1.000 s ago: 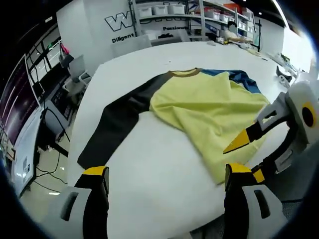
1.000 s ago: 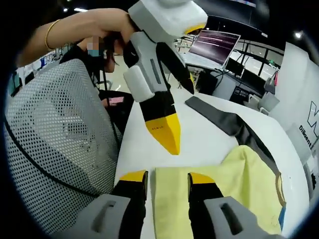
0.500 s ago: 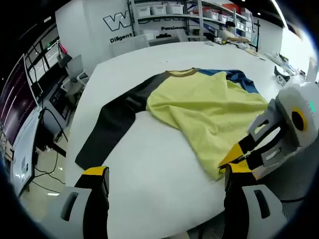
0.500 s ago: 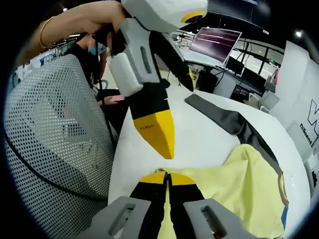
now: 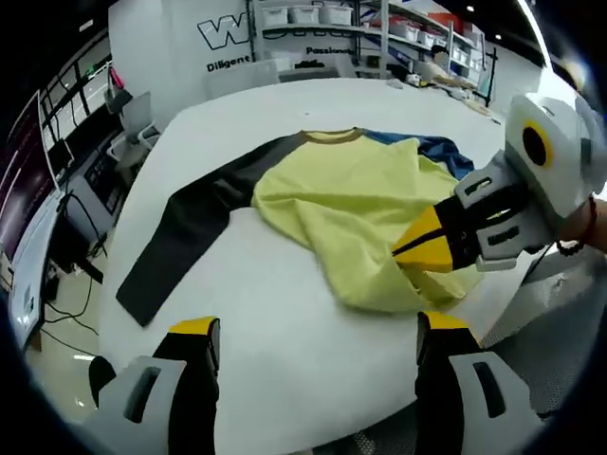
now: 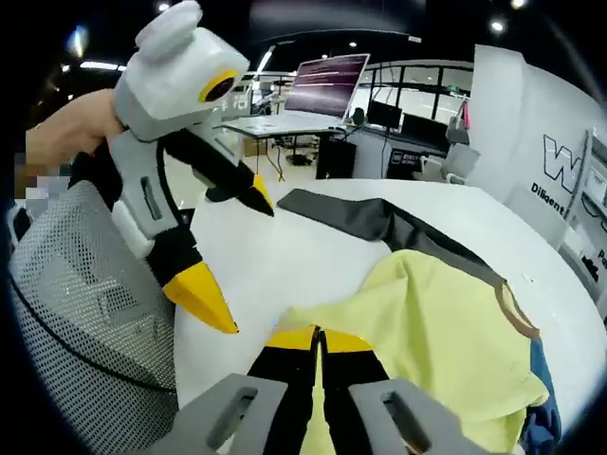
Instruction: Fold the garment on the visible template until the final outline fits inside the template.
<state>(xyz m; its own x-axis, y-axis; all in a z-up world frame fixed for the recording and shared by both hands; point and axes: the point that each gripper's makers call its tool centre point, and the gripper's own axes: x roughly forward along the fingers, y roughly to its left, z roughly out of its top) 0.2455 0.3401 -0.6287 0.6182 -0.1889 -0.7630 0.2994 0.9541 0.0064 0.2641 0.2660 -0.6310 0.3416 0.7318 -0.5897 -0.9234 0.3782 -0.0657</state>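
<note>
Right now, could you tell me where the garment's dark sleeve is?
In the left gripper view, the dark sleeve stretches left from the yellow body across the white table.

Little lettering reaches my eye. On the white wall [image 5: 171, 43] behind the desk I read a large outlined "W", its remaining letters hidden, with "Diligent" in small dark type beneath it and a further word starting "Pass" to the right. In my right gripper view that wall [image 6: 531, 133] again carries the "W" and "Diligen". The monitor [image 6: 318, 83] displays lines of text too small to read.
</note>
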